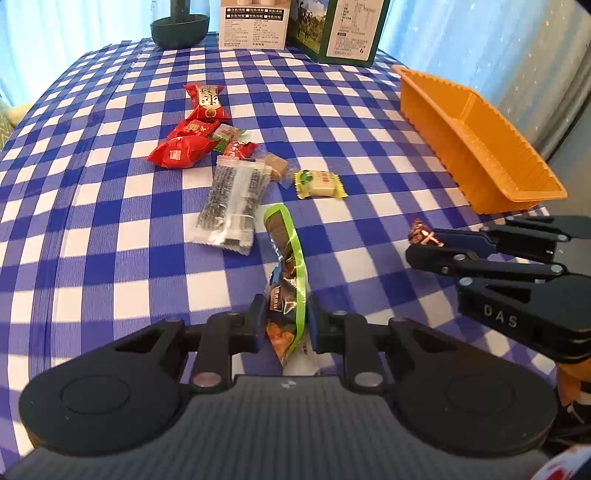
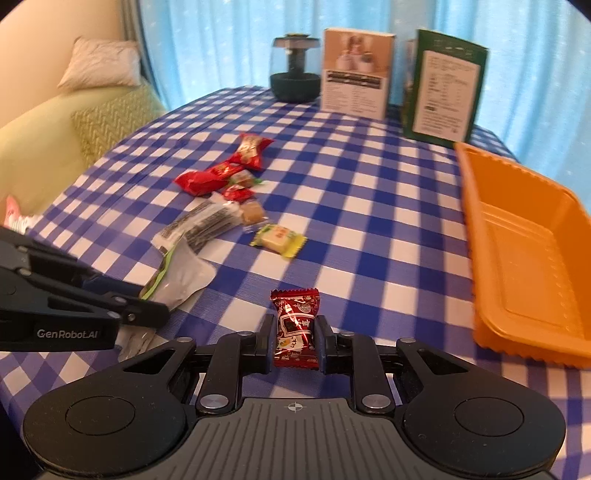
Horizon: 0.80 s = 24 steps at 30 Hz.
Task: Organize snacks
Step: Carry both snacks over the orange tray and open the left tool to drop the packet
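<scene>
Left gripper (image 1: 284, 325): my jaws pinch a green-edged snack packet (image 1: 286, 258), which stands on edge between the pads, its far end reaching out over the blue-and-white checked tablecloth (image 1: 110, 221).

Right gripper (image 2: 295, 339): my jaws are pressed onto a small red candy wrapper (image 2: 295, 326), held upright between the pads, just above the cloth.

Orange tray (image 2: 524, 251): on the cloth to my right, nothing visible inside it.

Loose snacks, mid-table, in a cluster: a clear packet with black print (image 1: 232, 199); a yellow-wrapped candy (image 1: 319, 184) just beside it; a brown caramel piece (image 1: 276, 165); several red wrapped candies (image 1: 181, 151) further back, the farthest with gold print (image 1: 207, 103).

Far edge of table: a dark green jar base (image 1: 180, 29), a white box (image 1: 253, 24), and a green carton (image 1: 340, 29), all upright.
</scene>
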Tool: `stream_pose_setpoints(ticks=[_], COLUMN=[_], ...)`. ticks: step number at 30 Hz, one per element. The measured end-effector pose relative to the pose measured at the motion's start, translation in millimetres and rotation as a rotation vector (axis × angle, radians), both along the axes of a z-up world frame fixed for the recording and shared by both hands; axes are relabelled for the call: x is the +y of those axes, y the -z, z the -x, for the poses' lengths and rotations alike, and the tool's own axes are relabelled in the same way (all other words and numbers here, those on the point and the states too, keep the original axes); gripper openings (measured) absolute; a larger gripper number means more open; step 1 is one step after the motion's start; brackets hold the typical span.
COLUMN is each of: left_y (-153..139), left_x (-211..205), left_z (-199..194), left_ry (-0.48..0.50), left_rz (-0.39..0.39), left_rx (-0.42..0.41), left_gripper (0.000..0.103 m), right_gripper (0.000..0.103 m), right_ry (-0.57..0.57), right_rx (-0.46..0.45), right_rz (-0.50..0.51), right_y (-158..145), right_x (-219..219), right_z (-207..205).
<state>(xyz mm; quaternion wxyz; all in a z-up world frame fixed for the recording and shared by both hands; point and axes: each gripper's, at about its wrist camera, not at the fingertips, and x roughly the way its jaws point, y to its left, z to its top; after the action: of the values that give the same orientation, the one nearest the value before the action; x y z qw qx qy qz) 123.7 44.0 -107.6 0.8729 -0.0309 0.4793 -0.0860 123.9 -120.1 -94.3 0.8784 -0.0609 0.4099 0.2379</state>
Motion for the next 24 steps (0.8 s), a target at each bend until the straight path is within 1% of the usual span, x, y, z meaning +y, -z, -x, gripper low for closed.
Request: stream_pose_setpoints(ticks=[8,15,20,24], left_y=[-20,-40,-61,-75], left_x=[-19,-40,-64,-92], left_z=[10,12,4,-10], left_ry=[0.018,0.047,0.085,0.127], left_rz=[-0.008,-0.011,-0.005,0.009], left_rx=[-0.031,-0.070,-0.116,-0.151], left_gripper=[0.020,0.020,0.020,0.020], right_gripper=[0.021,0.021,0.021,0.021], right_ry=[0.086,0.135,0.181,0.233], right_rx=[-0.024,-0.074,-0.121,-0.141], right_rz=[-0.022,-0.041,-0.061,-0.059], right_y=[-22,-47,-68,-79], right_x=[-33,-59,-81,-105], right_z=[18,28,27,16])
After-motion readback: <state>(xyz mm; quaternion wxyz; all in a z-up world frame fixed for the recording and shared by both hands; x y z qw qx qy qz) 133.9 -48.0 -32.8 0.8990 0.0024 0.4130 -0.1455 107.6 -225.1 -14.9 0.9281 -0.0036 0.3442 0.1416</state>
